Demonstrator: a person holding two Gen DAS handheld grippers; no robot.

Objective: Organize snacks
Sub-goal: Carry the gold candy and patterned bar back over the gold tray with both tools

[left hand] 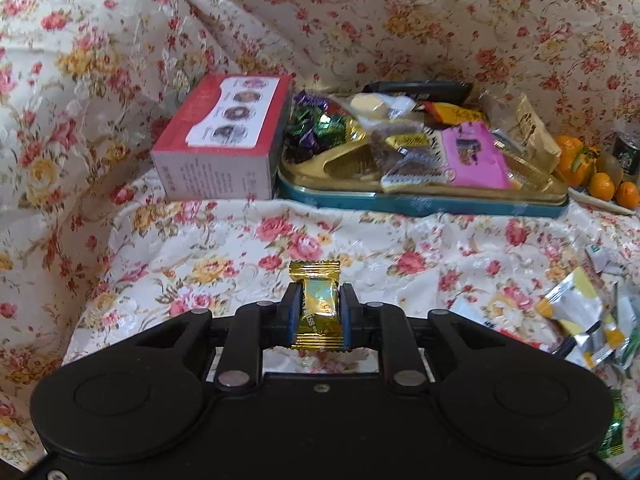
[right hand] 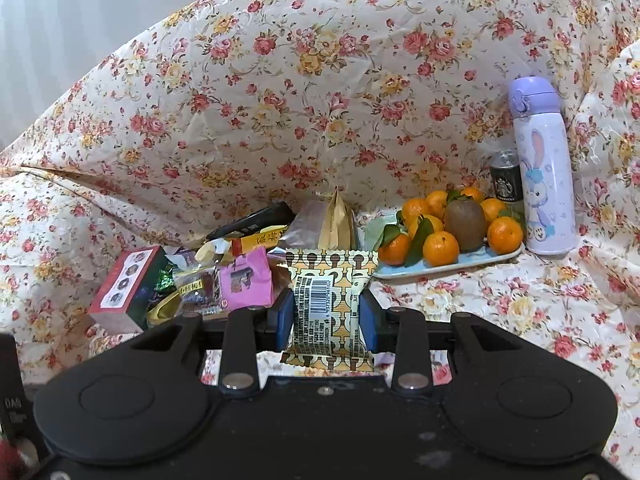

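Observation:
My left gripper [left hand: 319, 294] is shut on a gold foil candy [left hand: 318, 308] and holds it above the floral cloth, short of the snack tray [left hand: 420, 200]. The tray has a blue rim and gold compartments with several wrapped snacks, among them a pink packet [left hand: 474, 158]. My right gripper [right hand: 327, 300] is shut on a cream patterned snack packet [right hand: 328, 308] with a barcode, held in front of the same snack pile [right hand: 224, 276].
A red box [left hand: 224, 148] stands left of the tray, also in the right wrist view [right hand: 126, 288]. A plate of tangerines and a kiwi [right hand: 452, 228], a can [right hand: 506, 178] and a purple bottle [right hand: 542, 168] stand at the right. Loose packets [left hand: 580, 320] lie on the cloth.

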